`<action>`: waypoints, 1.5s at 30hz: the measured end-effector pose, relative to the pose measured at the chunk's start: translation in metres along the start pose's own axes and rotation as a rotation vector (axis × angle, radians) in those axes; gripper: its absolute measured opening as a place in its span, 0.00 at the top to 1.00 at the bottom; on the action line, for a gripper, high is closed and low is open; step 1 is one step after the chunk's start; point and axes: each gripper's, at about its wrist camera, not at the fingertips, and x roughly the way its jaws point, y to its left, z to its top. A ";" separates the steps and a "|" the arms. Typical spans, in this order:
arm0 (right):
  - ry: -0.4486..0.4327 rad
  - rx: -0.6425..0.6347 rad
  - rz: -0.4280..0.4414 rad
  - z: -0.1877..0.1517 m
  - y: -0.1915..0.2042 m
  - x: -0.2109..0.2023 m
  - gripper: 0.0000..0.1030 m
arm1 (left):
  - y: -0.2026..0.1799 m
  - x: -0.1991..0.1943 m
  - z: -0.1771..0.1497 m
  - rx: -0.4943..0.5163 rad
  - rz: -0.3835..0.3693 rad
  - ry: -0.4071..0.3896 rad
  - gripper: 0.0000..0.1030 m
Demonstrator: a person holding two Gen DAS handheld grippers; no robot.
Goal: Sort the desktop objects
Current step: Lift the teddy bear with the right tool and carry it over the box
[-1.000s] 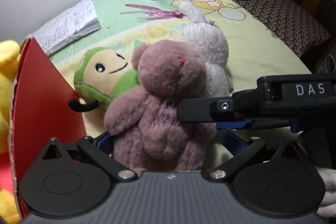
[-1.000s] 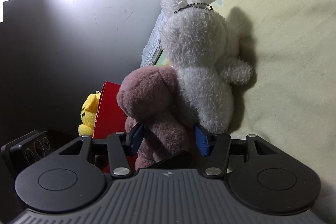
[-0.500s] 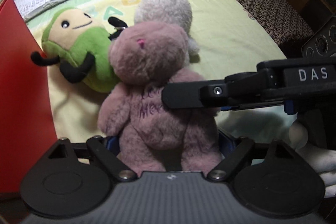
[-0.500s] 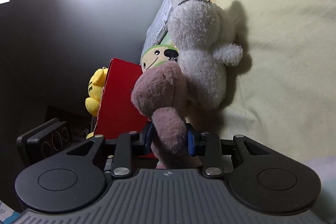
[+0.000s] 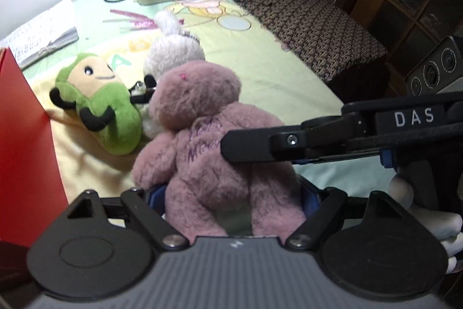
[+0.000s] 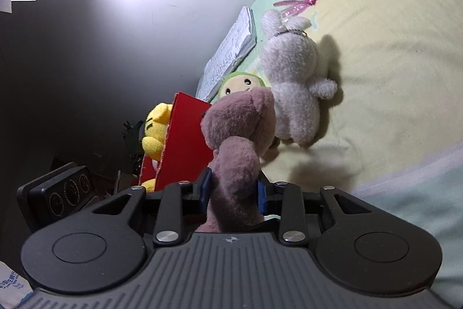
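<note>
Between both grippers, right gripper [image 6: 233,190] clamps the pink bear [image 6: 240,141]; left gripper [image 5: 234,193] seemingly grips too.

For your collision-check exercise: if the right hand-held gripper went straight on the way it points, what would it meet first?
It is shut on the pink bear; carried straight on, the bear would probably meet the red box or the green plush first; depth unclear.

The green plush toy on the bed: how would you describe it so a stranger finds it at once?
Find the red box at the left edge of the bed. The green plush toy lies just beside it, with the white plush rabbit behind. It alone is green, with a tan smiling face and thin black arms.
</note>
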 end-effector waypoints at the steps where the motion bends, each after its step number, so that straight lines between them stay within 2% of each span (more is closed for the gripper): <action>1: -0.019 -0.009 0.001 0.001 0.006 -0.001 0.67 | 0.002 -0.009 0.000 0.008 -0.006 -0.021 0.19; 8: -0.109 -0.097 -0.004 -0.015 0.079 0.016 0.67 | 0.033 -0.079 -0.005 0.033 -0.063 -0.169 0.19; 14: -0.155 -0.160 0.003 -0.031 0.128 0.039 0.66 | 0.061 -0.123 -0.019 0.040 -0.059 -0.257 0.19; 17: -0.158 -0.184 -0.007 -0.034 0.138 0.053 0.65 | 0.078 -0.133 -0.026 0.026 -0.073 -0.269 0.19; 22: -0.141 -0.158 -0.072 -0.054 0.132 0.069 0.65 | 0.102 -0.123 -0.040 -0.002 -0.118 -0.193 0.19; 26: -0.140 -0.083 -0.108 -0.073 0.117 0.069 0.62 | 0.095 -0.112 -0.055 0.044 -0.120 -0.142 0.19; 28: -0.143 -0.023 -0.118 -0.082 0.109 0.067 0.52 | 0.086 -0.106 -0.060 0.085 -0.130 -0.119 0.19; 30: -0.128 0.005 -0.161 -0.093 0.104 0.065 0.40 | 0.075 -0.101 -0.065 0.122 -0.176 -0.092 0.20; 31: -0.118 0.011 -0.190 -0.099 0.101 0.065 0.39 | 0.069 -0.098 -0.068 0.145 -0.192 -0.079 0.20; 33: -0.111 0.030 -0.235 -0.108 0.093 0.063 0.39 | 0.059 -0.086 -0.072 0.199 -0.194 -0.048 0.20; 37: -0.114 0.147 -0.261 -0.117 0.065 0.053 0.49 | 0.059 -0.063 -0.079 0.186 -0.226 0.033 0.21; 42: -0.133 0.169 -0.313 -0.121 0.053 0.036 0.47 | 0.060 -0.045 -0.087 0.164 -0.242 0.118 0.23; 45: -0.155 0.170 -0.333 -0.118 0.046 0.027 0.41 | 0.056 -0.038 -0.087 0.164 -0.247 0.136 0.23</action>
